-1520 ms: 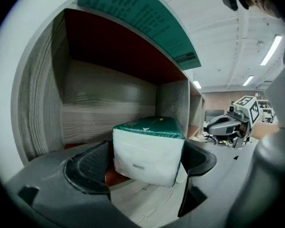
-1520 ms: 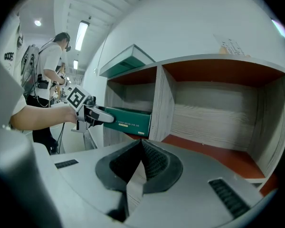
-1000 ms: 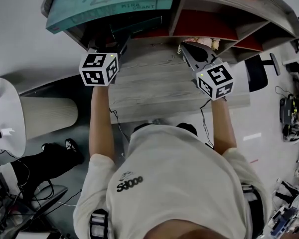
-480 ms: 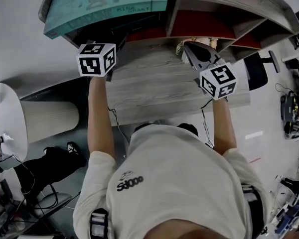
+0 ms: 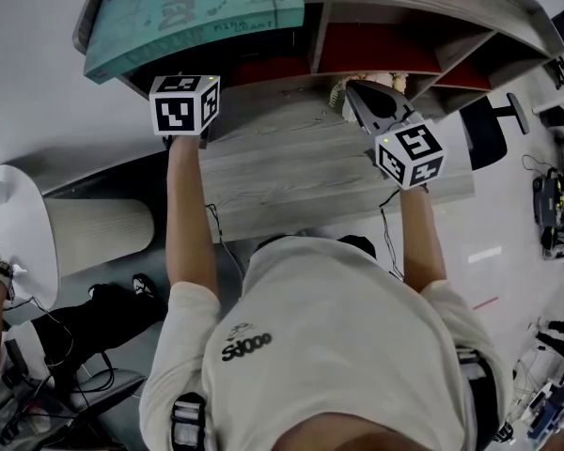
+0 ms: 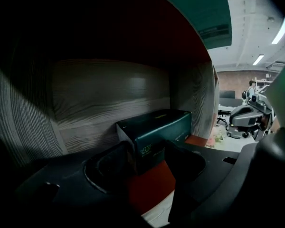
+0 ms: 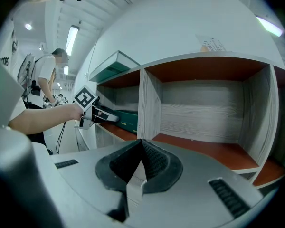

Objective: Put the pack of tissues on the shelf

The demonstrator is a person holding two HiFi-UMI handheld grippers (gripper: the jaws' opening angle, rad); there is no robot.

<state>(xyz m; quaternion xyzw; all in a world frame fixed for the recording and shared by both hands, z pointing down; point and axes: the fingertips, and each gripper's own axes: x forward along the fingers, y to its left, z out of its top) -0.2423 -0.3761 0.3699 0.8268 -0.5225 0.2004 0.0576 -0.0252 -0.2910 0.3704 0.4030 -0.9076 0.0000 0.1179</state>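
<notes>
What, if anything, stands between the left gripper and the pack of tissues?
Nothing visible: the pack has its near end between the closing jaws of the left gripper, and it rests on the red floor of the shelf.

You wear a pale, off-white short-sleeved T-shirt [image 5: 338,346] with a small dark logo [image 5: 244,344] printed on the back. A dark strap with a buckle [image 5: 187,425] shows low at your left side. A white cube with black square markers tops each hand: the left cube [image 5: 184,104] and the right cube [image 5: 411,154]. A thin black cable [image 5: 217,236] runs by your left forearm and a second cable [image 5: 386,242] by the right. Your right gripper [image 7: 139,170] has a smooth grey shell and black ribbed pads [image 7: 156,163].
</notes>
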